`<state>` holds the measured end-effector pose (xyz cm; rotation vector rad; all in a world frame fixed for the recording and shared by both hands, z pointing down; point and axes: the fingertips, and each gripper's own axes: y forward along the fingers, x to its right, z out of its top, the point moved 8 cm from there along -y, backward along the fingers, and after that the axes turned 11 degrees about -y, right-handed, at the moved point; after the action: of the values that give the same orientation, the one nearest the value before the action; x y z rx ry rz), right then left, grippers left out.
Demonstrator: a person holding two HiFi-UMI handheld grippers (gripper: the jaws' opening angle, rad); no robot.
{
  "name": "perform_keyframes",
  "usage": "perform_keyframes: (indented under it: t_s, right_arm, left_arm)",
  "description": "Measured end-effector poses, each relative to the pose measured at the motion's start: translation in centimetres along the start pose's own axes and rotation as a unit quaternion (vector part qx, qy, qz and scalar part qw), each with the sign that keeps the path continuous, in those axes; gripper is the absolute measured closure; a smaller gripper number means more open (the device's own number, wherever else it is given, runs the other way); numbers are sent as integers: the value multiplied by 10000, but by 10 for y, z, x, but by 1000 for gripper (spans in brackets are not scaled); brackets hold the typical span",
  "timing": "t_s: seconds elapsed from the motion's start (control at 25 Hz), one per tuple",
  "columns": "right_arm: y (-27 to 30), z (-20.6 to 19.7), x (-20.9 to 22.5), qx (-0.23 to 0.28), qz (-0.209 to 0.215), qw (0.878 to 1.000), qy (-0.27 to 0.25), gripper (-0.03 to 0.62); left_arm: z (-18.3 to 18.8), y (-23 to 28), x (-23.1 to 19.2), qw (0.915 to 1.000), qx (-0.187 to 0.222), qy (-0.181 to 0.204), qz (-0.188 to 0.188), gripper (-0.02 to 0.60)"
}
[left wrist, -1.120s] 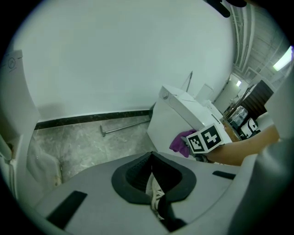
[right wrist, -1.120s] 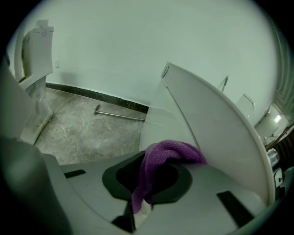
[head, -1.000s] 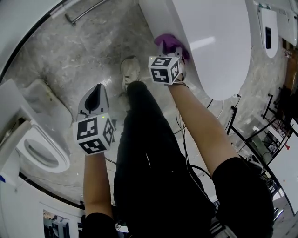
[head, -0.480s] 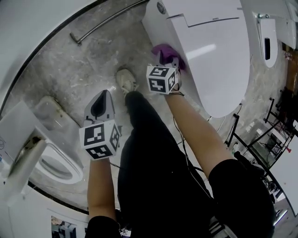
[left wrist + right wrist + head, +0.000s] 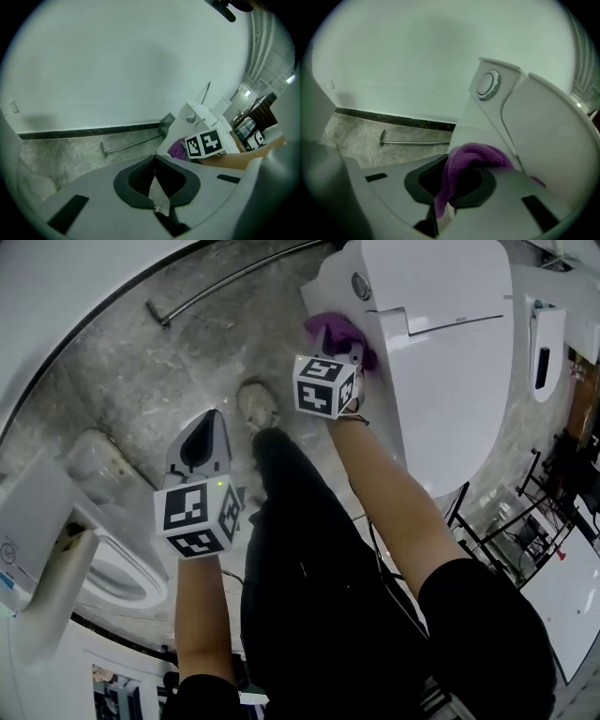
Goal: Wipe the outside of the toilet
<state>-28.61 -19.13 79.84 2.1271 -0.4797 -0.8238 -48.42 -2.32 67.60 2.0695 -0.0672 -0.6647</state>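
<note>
I'm pinching the purple knitted cloth [image 5: 474, 155] w/ my right gripper [image 5: 443, 206]: the jaws are clamping one fold while the rest is bunching up over the tips. In the head view the right gripper [image 5: 343, 352] is sitting at approx. 12 o'clock. It is holding the cloth [image 5: 335, 330] against the side of the white ceramic toilet [image 5: 450, 352], just below the round silver flush button [image 5: 361, 285]. The toilet, lid down, is filling the frame from 12 to 3 o'clock. My left gripper [image 5: 201, 444] is hanging at approx. 8 o'clock over the grey marble floor [image 5: 131, 381], well apart from the toilet. Its jaws are pressing together w/ nothing btwn them. A thin metal rod [image 5: 234, 282] is lying on the floor at 11 o'clock, near the wall.
</note>
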Motion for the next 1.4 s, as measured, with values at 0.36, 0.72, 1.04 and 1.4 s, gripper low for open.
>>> perform_keyframes:
  t_s: [0.36,0.72,1.04,1.4]
  right_arm:
    - [45,63,-2,208,10,9997,-84,546]
    - [68,94,-4,216,-34,9997,100,548]
    - [67,108,0,597,48,9982,-6,546]
    - [-2,126,9,1164,0,9931,149,546]
  left_arm:
    - [17,20,-17,9994,-136,-286,105,574]
    - [30,40,-19,9984,-244,-502,71,574]
    - [45,49,-11,9989,-205,-413,68,574]
    - [44,11,8,9992,107,-387,67,574]
